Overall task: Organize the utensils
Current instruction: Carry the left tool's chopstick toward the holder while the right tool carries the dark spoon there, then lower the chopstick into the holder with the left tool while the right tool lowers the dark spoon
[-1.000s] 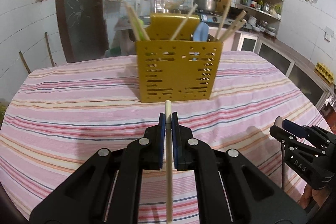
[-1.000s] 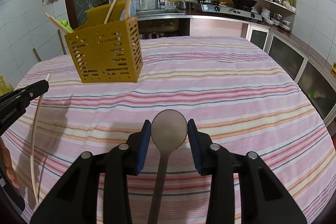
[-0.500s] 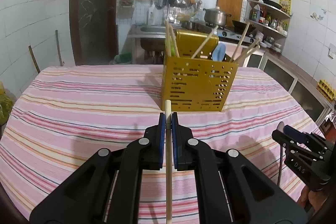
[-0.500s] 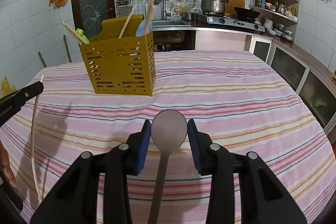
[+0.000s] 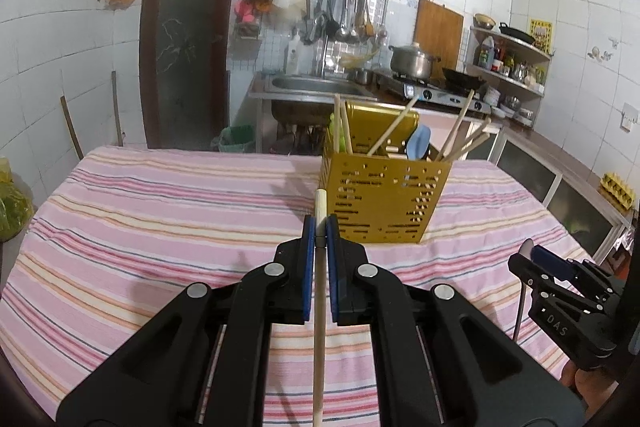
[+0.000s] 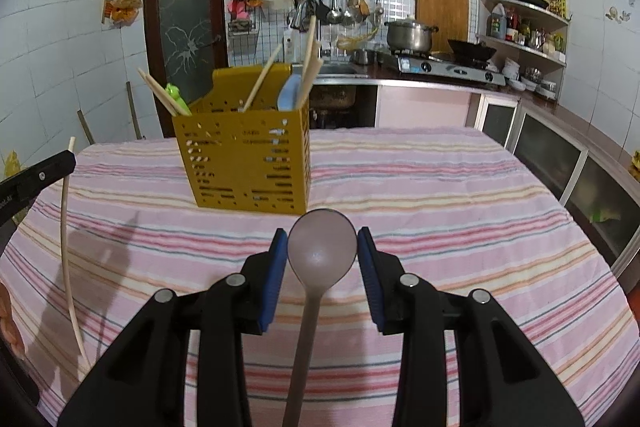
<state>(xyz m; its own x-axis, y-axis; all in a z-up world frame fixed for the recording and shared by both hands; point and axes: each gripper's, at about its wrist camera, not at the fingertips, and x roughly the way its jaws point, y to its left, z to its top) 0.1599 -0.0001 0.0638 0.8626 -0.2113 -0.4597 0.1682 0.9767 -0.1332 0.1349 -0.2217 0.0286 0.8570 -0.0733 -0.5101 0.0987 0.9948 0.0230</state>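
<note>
My left gripper (image 5: 320, 227) is shut on a pale wooden chopstick (image 5: 319, 291) that sticks forward past the pads, held above the striped table. My right gripper (image 6: 322, 247) is shut on a grey spoon (image 6: 320, 247), bowl up between the blue pads. A yellow perforated utensil holder (image 5: 384, 199) stands on the table ahead, right of the chopstick tip; it holds several chopsticks and a blue spoon. It also shows in the right wrist view (image 6: 246, 163), ahead and left. The right gripper (image 5: 560, 291) shows at lower right of the left view; the left gripper's tip (image 6: 40, 175) and chopstick (image 6: 66, 247) at left.
The table has a pink striped cloth (image 5: 160, 219). Behind it stand a sink (image 5: 312, 87), a stove with a pot (image 5: 412, 61) and a wok, hanging ladles, shelves at right and a dark door (image 5: 184, 27) at left.
Both grippers have risen and drawn back from the holder, still gripping the chopstick and the spoon. The holder now sits farther away and more to the right in the left view.
</note>
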